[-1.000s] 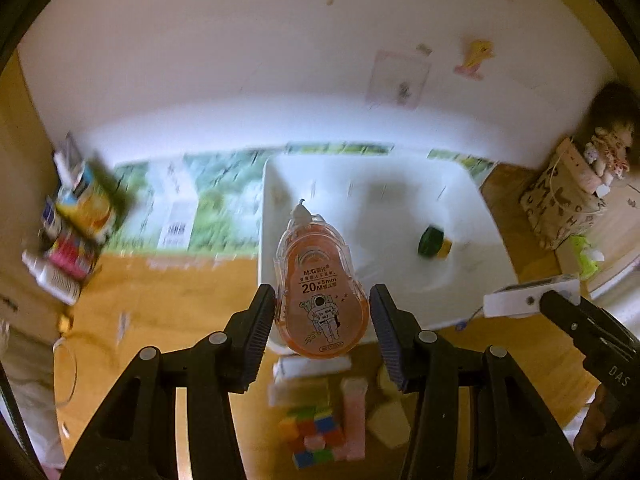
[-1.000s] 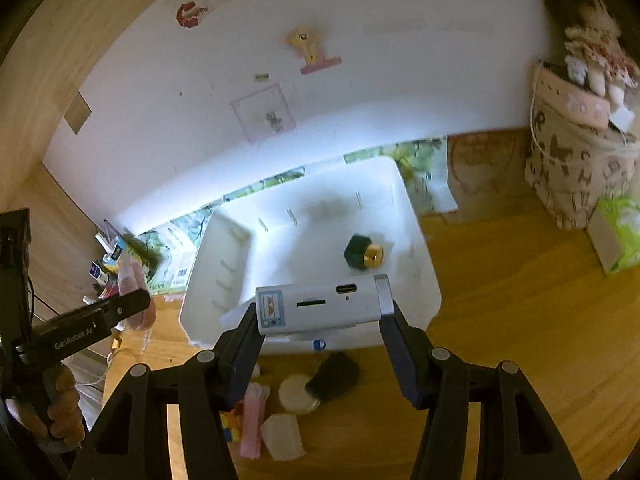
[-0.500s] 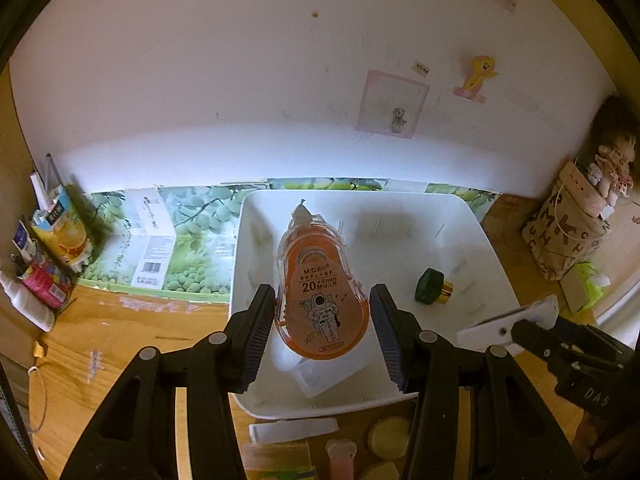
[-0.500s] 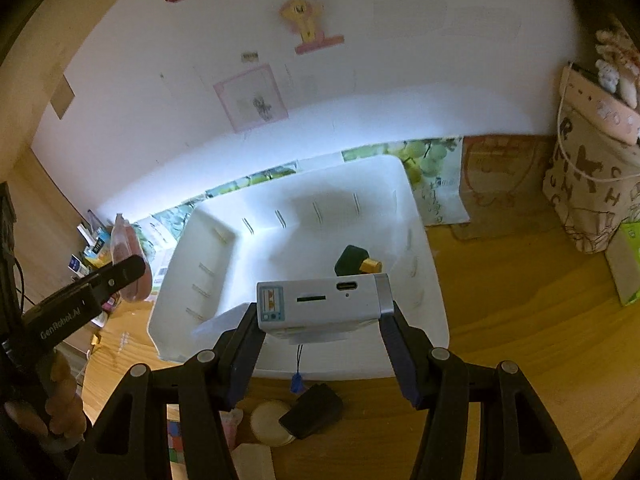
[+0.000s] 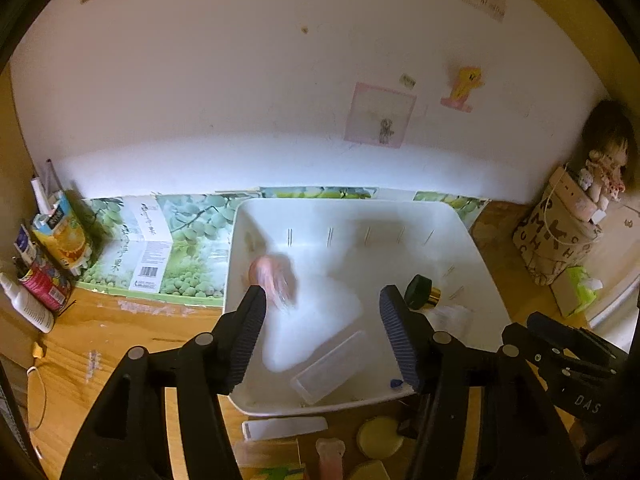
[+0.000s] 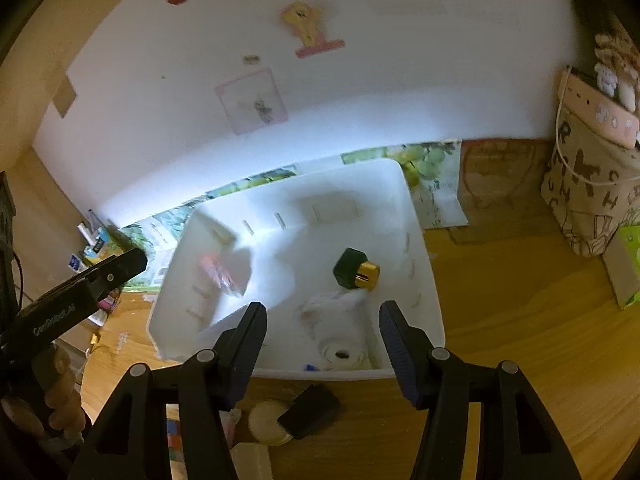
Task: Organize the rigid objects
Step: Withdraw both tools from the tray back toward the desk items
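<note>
Bin (image 5: 476, 256) of white plastic sits on the wooden desk (image 6: 520, 320) against the wall. Inside it: a blurred orange tape dispenser (image 5: 272, 276) near the left wall, a green bottle (image 6: 354, 270) with a gold cap toward the right, and a white device (image 6: 340, 332) at the near edge, also blurred. Left gripper (image 5: 322, 336) hangs over the bin, jaws spread wide with nothing between them. Right gripper (image 6: 322, 352) likewise, jaws apart and empty. Small bits lie on the desk in front
</note>
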`<act>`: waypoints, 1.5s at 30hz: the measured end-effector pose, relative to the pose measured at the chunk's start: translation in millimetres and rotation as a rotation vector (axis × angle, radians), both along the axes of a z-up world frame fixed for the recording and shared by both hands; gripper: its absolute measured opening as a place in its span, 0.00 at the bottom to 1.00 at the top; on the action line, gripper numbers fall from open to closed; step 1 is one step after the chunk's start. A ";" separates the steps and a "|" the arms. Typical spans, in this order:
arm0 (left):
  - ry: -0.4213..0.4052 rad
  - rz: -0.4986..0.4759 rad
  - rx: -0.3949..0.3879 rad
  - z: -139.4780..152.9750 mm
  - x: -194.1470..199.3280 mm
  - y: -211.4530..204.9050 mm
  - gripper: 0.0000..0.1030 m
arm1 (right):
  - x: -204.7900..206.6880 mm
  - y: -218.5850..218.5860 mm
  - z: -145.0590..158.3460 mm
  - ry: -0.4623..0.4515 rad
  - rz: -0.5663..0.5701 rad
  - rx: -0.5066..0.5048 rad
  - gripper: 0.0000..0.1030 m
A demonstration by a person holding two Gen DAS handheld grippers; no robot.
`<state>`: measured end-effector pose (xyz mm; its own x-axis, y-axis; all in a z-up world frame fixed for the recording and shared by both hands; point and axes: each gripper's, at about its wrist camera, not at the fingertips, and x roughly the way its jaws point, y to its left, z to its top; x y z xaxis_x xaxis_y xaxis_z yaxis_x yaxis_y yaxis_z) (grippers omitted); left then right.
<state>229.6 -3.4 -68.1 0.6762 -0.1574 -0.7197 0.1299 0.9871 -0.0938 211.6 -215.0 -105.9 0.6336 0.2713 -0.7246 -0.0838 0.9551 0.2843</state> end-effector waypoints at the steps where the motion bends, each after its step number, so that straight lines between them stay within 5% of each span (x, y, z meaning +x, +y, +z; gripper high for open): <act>1: -0.013 0.004 -0.004 4.5 -5.2 1.5 0.62 | -4.2 1.1 4.0 -0.010 0.003 0.001 0.59; 7: -0.102 0.075 -0.010 27.5 -38.9 15.6 0.62 | -31.5 4.4 28.3 -0.093 0.014 0.010 0.72; 20: -0.029 0.248 -0.043 27.7 -97.7 61.2 0.70 | -83.0 10.7 54.8 -0.197 0.055 0.009 0.78; 30: 0.115 0.270 0.020 -0.4 -127.9 69.1 0.71 | -113.9 31.4 37.2 -0.234 0.186 -0.011 0.78; 45: 0.471 0.196 0.037 -65.4 -111.4 40.2 0.77 | -156.1 72.6 -35.0 -0.245 0.466 -0.162 0.78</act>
<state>118.2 36.8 -133.5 0.2911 -0.0287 -0.9563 -0.1057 0.9925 -0.0620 55.5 -142.4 -140.9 0.6280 0.4607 -0.6271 -0.5537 0.8308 0.0558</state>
